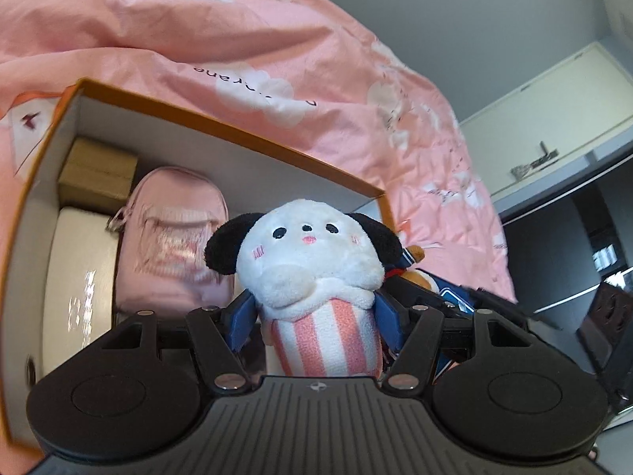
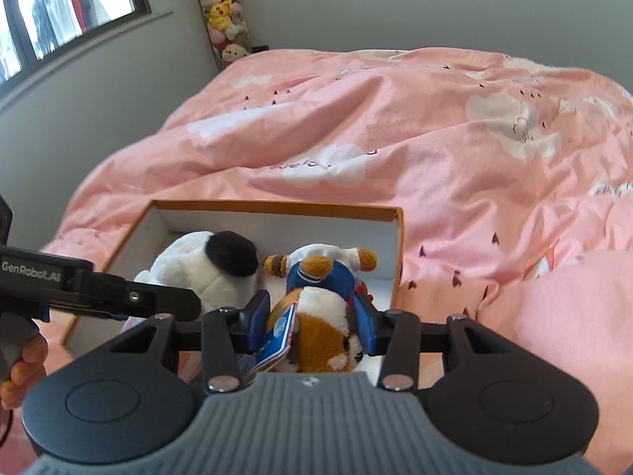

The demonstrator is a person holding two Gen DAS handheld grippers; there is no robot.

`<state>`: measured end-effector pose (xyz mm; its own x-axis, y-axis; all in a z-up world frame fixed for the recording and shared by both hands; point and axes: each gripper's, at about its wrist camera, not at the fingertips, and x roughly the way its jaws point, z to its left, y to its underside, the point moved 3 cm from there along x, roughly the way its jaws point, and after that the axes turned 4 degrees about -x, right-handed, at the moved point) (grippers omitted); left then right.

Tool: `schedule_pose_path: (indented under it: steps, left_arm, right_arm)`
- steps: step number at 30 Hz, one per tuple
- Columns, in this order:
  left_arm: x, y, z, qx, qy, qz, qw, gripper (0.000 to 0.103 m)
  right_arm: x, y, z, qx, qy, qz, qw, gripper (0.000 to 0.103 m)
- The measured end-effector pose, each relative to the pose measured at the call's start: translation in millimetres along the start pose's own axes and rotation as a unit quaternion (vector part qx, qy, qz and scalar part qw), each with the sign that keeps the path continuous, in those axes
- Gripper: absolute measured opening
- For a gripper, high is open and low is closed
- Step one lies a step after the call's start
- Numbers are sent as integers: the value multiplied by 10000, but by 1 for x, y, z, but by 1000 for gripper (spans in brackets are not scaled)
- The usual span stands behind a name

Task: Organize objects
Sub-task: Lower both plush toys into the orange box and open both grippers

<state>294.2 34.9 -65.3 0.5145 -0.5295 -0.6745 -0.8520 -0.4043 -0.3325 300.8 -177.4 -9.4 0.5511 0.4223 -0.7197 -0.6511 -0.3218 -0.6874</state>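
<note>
An orange-rimmed cardboard box (image 1: 221, 122) (image 2: 277, 206) lies open on the pink bed. My left gripper (image 1: 312, 316) is shut on a white plush dog (image 1: 312, 253) with black ears and a pink-striped body, held upright over the box. From the right wrist camera that same plush dog (image 2: 198, 269) shows from behind, low in the box. My right gripper (image 2: 312, 324) is shut on a brown-and-white plush animal (image 2: 320, 328) in a blue outfit, with a blue tag at its left side, above the box's right part. A pink pouch (image 1: 174, 237) lies inside the box.
A small brown box (image 1: 97, 172) and a white oval object (image 1: 83, 277) lie at the box's left end. The pink cloud-print duvet (image 2: 435, 138) surrounds it. A column of plush toys (image 2: 223, 12) stands in the corner. A hand (image 2: 21, 364) holds the left gripper's handle.
</note>
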Motion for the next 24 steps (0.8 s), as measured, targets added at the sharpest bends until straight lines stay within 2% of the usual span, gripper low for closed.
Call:
schedule_pose_path:
  steps: [6,10,17,21,24]
  left_arm:
    - [29,-17,3,118,-139,181,9997,72]
    - [45,-25,5,288,-316,288,9987,72]
    - [66,-29,-1,643,-811,470,9935,72]
    - [77,-27,-6,881,-1134,608,9878,73]
    - [80,-26,-6,965,-1190,631,9862,73]
  right_arm:
    - [33,-8,0,-487,101,132,9987,47]
    - [49,-7,4,-1022,257,184,9943,47]
    - [76,-1,10,-1837,450,354,9813,47]
    - [87,5,19,-2383,601,481,9681,47]
    - [93,6,20,-2501,615,612,9643,47]
